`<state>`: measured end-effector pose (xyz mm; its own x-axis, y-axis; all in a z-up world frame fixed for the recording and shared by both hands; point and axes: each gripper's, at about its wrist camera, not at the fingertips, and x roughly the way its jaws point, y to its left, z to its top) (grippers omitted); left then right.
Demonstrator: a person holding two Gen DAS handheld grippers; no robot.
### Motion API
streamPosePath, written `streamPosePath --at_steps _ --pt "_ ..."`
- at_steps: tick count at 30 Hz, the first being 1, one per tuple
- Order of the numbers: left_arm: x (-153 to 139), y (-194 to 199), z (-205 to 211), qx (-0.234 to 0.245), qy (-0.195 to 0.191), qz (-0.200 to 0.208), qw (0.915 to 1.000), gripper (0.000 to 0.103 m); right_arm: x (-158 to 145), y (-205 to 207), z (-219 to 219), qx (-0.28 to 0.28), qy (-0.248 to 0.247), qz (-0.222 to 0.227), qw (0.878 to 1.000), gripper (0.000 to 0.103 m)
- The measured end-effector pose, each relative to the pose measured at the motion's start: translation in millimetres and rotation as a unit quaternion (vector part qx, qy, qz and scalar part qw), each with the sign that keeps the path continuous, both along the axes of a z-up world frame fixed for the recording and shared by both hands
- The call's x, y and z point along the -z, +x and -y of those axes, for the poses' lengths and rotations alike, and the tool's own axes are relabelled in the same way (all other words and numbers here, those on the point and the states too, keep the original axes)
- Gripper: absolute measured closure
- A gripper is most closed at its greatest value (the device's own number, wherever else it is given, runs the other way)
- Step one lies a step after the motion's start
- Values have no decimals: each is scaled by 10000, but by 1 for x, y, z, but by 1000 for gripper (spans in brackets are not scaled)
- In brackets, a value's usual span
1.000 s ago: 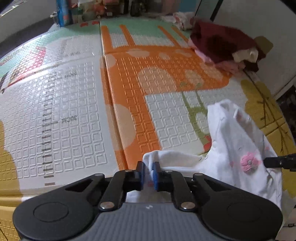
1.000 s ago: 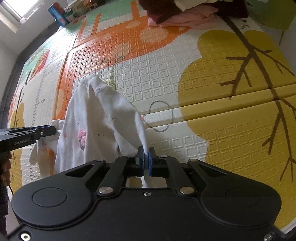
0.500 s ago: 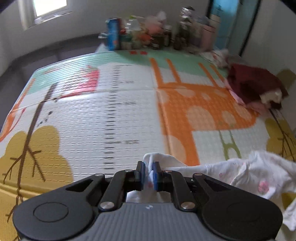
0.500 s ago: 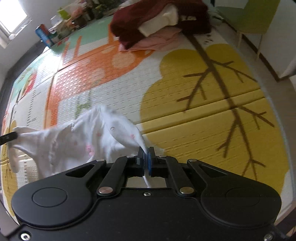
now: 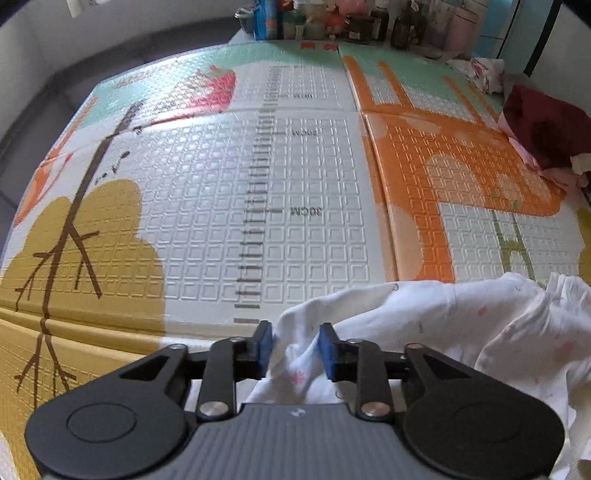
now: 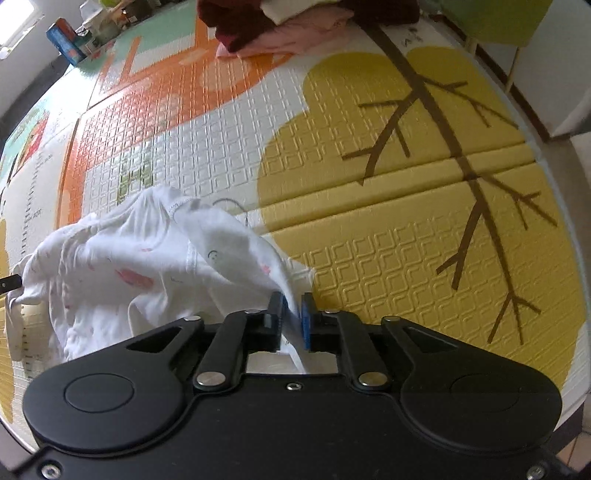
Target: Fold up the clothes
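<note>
Playmat [image 5: 303, 221] under white garment [image 5: 443, 325], loose btwn both just-opening hand-held grippers [image 5: 295, 345] [image 6: 293, 317].

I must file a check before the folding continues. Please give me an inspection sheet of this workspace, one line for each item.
Surface: patterned foam play mat, with folds between its panels.
Job's things: white garment with small pink prints, crumpled on the mat between the two grippers.
Clutter: pile of dark red and pink clothes at the far edge; bottles and boxes beyond the mat.
Grippers: left gripper has just been opening, cloth lies loose between its fingers; right gripper has also just been opening, fingers near together, a fold of cloth between them.
Cables: nothing seen.
Surroundings: grey floor, pale walls.
</note>
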<state>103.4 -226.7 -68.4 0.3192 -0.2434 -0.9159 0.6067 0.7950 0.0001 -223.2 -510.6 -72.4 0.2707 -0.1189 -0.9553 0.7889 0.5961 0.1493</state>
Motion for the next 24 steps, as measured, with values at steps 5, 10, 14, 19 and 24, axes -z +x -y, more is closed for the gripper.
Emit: streamPosePath --at_steps 5,10,14,19,24 --pt "-15 1 2 -2 -153 134 9998 60 -20 1 2 -20 -177 274 9995 82" --pt "-31 -3 13 144 -332 284 9989 53 -35 12 0 -206 -284 443 9984 82" --pt "-36 -5 27 305 -386 307 9983 51 -42 25 -3 -357 -348 498 9975 80" --pt "-35 -9 46 544 -432 227 9973 50 -44 45 -6 -540 -390 534 9964 79" --pt "-26 -13 65 748 -425 31 9963 50 -40 67 -8 -715 -350 521 9955 79"
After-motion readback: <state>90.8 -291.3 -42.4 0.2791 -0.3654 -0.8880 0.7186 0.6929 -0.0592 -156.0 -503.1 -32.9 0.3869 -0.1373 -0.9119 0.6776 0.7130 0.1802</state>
